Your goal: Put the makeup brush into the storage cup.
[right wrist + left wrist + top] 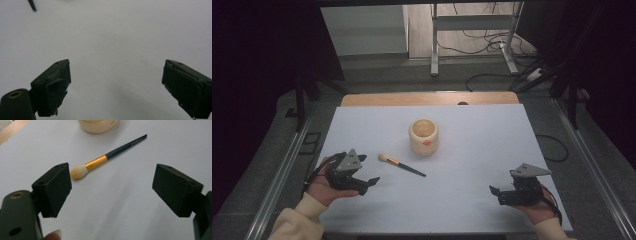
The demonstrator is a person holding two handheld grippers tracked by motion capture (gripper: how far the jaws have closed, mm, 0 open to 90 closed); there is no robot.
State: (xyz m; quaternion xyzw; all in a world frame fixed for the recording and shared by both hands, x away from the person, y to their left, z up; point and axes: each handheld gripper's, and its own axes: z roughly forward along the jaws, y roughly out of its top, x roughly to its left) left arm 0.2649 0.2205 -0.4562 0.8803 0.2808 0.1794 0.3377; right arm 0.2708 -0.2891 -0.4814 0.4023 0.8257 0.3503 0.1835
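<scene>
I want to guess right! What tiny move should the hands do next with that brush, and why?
Probably the left tool should ease forward toward the brush. Its jaws stand wide open and hold nothing, and the brush lies flat on the white table just ahead of it, apart from the cream cup. The right tool, also open, is much farther from the brush.
</scene>
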